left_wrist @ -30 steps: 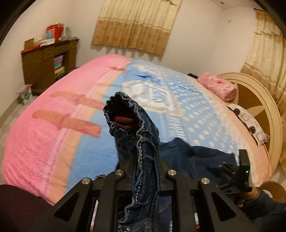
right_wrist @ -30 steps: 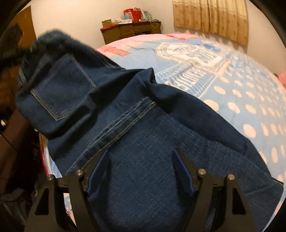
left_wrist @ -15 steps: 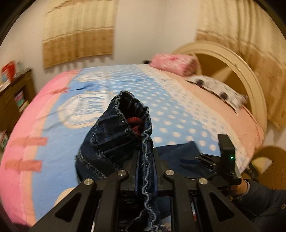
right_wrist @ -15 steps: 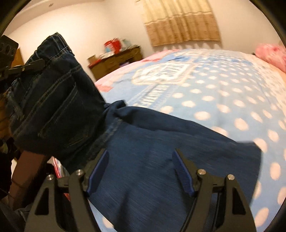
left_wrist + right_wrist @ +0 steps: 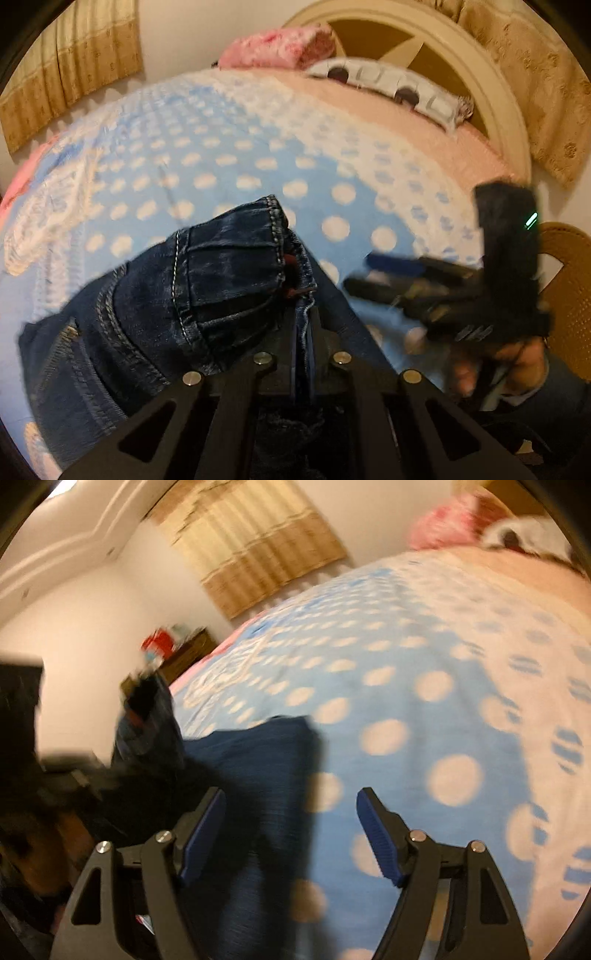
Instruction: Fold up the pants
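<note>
A bed (image 5: 236,155) under a blue spotted cover fills both views. The left gripper (image 5: 304,325) has just been closing, its 2 jaws now pinched on a fold of the jeans (image 5: 207,266), which bunch ahead and left of it. The right gripper (image 5: 291,830) gapes wide, empty, above the denim's edge.

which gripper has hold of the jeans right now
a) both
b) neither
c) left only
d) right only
c, the left gripper is clamped shut on a bunched strip of the jeans, while the right gripper has its blue pads wide apart above the bed cover with no denim pinched between them.
</note>
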Available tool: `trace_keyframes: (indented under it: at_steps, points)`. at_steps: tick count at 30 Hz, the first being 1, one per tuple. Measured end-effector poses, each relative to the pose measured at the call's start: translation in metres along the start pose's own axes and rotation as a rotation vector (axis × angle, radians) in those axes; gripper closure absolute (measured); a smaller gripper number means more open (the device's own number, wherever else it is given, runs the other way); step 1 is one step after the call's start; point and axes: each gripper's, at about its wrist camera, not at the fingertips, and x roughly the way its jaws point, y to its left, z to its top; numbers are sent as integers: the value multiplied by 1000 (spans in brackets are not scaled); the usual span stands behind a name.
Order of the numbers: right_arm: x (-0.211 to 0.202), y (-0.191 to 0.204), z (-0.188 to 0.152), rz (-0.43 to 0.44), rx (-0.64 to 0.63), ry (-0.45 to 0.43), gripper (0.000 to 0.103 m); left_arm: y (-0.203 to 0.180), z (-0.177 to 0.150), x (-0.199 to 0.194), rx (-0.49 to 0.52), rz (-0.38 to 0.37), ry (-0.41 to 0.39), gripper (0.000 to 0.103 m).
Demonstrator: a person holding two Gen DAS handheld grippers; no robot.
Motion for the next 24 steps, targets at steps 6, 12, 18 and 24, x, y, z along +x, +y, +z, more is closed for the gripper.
trace_keyframes:
  at_steps: [6, 12, 18, 24]
  points:
    - [-10, -12, 6, 86, 102, -37, 25, 4, -2, 2, -1, -46, -18, 90]
    - [-19, 6, 11, 153, 86, -37, 25, 29, -14, -74, 40, 39, -209, 61]
    - [-10, 66, 8, 171, -63, -5, 25, 81, -50, -94, 26, 325, -226, 20]
    - [10, 134, -13, 26, -314, 63, 25, 127, -77, -78, -100, 343, -160, 20]
